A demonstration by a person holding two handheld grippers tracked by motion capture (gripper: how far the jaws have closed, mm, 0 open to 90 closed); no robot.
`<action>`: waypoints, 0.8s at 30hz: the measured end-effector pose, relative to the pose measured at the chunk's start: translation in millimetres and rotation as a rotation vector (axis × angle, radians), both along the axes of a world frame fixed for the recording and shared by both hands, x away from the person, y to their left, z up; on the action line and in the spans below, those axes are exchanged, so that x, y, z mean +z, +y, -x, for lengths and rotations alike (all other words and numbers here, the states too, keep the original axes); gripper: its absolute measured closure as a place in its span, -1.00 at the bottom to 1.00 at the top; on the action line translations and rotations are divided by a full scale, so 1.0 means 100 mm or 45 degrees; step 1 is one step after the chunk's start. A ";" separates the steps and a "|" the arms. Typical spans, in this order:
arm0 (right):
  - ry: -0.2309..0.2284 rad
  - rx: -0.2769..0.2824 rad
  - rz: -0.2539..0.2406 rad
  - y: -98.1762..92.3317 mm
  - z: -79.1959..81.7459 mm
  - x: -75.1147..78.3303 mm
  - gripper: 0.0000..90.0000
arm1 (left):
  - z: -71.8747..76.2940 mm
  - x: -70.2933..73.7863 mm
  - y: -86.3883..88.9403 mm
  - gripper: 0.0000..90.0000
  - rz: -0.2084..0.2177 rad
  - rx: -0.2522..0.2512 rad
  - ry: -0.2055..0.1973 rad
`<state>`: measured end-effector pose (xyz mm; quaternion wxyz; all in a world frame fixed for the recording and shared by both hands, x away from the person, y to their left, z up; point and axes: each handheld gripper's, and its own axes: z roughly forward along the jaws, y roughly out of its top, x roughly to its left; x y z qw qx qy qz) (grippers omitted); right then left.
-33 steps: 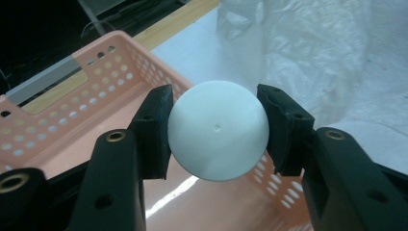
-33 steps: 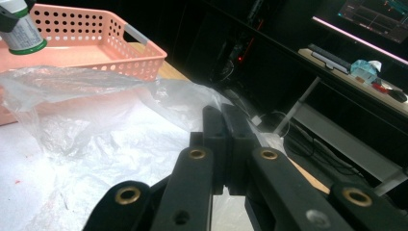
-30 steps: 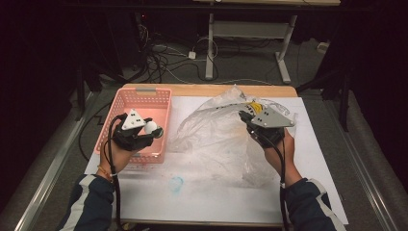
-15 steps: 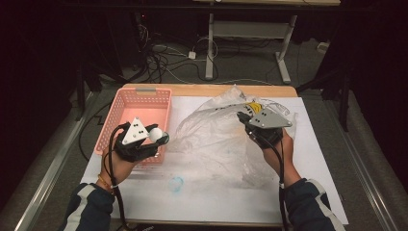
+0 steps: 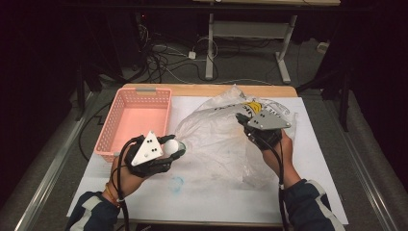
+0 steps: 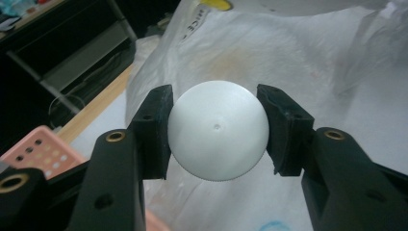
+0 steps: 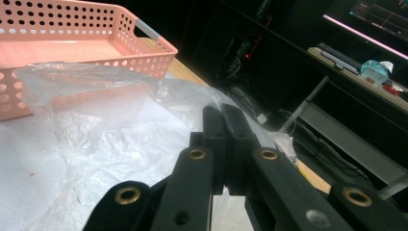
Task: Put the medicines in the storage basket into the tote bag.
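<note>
At the table's left, a pink perforated basket (image 5: 139, 118) is sitting on the white table cover (image 5: 211, 202), its floor bare. Just in front of its near right corner, the left gripper (image 5: 179, 148) is hanging above the cover with a white ball (image 5: 171, 146) clamped between its two black pads; in the left gripper view the ball (image 6: 217, 130) is filling the gap between the pads (image 6: 156, 130), pressed on both sides, and a small dimple is showing on its face. A faint blue mark (image 5: 177, 184) is lying on the cover near that hand. Beyond the ball, a clear crumpled plastic bag (image 5: 226, 134) is spreading across the middle of the table, printed lettering and a yellow patch near its top edge. At the right, the right gripper (image 5: 240, 119) is pinching the bag's upper rim; in the right gripper view its jaws are standing pressed together on the thin film (image 7: 110, 120), which is draping away toward the basket (image 7: 72, 29). Ball and bag are close but apart.
</note>
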<state>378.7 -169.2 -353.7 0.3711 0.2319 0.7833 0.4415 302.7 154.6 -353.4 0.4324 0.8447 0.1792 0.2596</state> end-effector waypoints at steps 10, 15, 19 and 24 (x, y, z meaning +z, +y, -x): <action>-0.001 0.016 -0.013 0.02 0.05 0.03 1.00 | -0.03 -0.12 -0.40 0.08 -0.048 -0.100 0.003; 0.007 0.027 -0.012 0.03 0.06 0.03 1.00 | -0.14 -0.24 -0.62 0.08 -0.067 -0.134 0.035; 0.013 0.030 -0.011 0.01 0.06 0.02 1.00 | -0.28 -0.40 -0.84 0.08 -0.113 -0.136 0.060; 0.033 0.035 -0.013 0.01 0.04 -0.01 1.00 | -0.48 -0.61 -1.09 0.08 -0.129 -0.118 0.091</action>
